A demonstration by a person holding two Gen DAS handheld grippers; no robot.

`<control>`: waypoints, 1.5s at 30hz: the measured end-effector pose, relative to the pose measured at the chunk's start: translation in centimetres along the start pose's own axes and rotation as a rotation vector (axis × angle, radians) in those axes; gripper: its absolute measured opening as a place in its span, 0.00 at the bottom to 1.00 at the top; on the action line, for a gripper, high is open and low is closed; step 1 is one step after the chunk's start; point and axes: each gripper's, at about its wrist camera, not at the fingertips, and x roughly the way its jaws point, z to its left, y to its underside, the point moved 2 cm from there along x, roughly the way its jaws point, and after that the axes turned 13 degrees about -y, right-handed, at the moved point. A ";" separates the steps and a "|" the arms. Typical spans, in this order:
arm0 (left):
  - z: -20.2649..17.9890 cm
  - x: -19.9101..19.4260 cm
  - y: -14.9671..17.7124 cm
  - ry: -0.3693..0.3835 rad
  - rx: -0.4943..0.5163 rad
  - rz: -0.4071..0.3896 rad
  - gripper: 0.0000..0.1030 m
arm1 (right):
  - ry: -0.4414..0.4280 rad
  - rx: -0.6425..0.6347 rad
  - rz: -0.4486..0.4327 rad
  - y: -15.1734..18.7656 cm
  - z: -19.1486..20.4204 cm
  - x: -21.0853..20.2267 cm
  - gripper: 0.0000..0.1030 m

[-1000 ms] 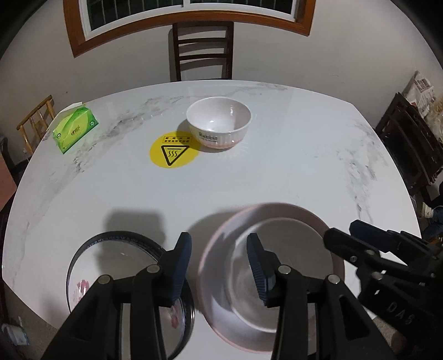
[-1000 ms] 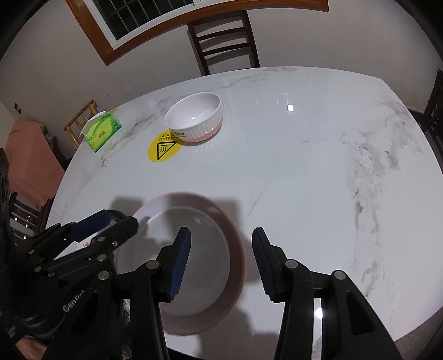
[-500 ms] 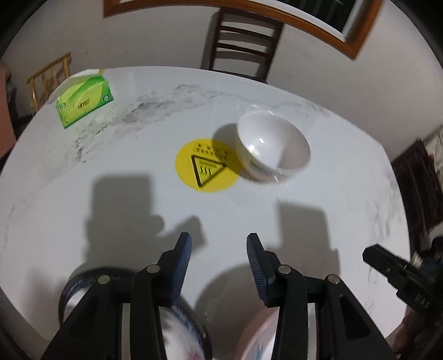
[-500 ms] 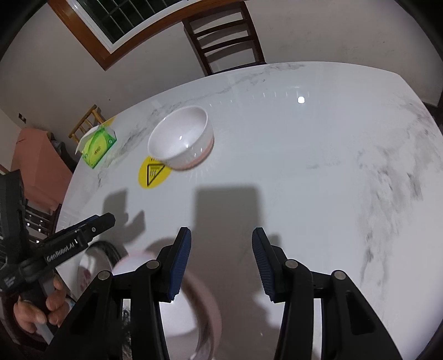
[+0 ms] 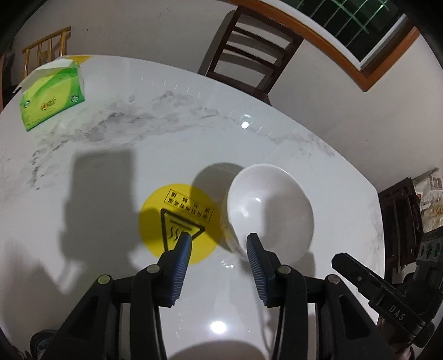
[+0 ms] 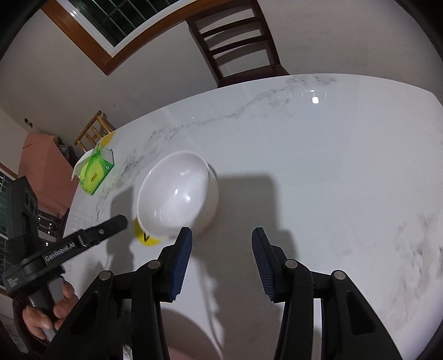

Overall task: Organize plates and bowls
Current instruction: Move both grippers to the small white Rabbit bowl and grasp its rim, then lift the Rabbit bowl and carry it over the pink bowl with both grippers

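Nearest the lens, the left hand-held gripper [image 5: 218, 243] hangs over the marble surface [image 5: 110, 171] with its blue pads apart and nothing between them; one fingertip sits over a yellow warning sticker [image 5: 177, 218], the other over the near rim of a white bowl [image 5: 270, 211]. The right hand-held gripper [image 6: 221, 238] is likewise parted and empty above bare marble, with the bowl [image 6: 174, 196] just ahead of its left finger.

Only the right wrist view shows the person's hand [image 6: 47, 313] wrapped round the left tool's handle at the lower left, with the sticker all but hidden behind the bowl. Only the left wrist view shows the sticker nearly whole, the dark rim of a plate [image 5: 41, 339] at the bottom left corner, and the right tool's black finger entering from the lower right. At the bottom edge of the right view a pinkish rim [image 6: 182, 355] pokes in; what it belongs to cannot be told.

The bowl stands upright and empty, touching the sticker's edge near the middle of the surface.

Farther off, a green tissue box [image 5: 51, 101] lies near the far left edge. Beyond the surface stand a dark wooden chair [image 5: 249, 52] and a wood-framed window [image 6: 108, 25].
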 end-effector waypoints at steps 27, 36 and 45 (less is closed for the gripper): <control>-2.6 3.6 1.0 -0.021 0.102 0.083 0.26 | 0.023 0.017 0.065 0.4 0.4 5.0 0.20; -3.5 -0.7 2.1 -0.020 0.145 0.019 0.26 | 0.013 -0.010 0.004 1.4 2.8 0.6 0.20; -4.2 -5.4 3.9 -0.027 0.177 -0.052 0.27 | 0.014 -0.055 -0.071 3.1 5.9 -4.5 0.20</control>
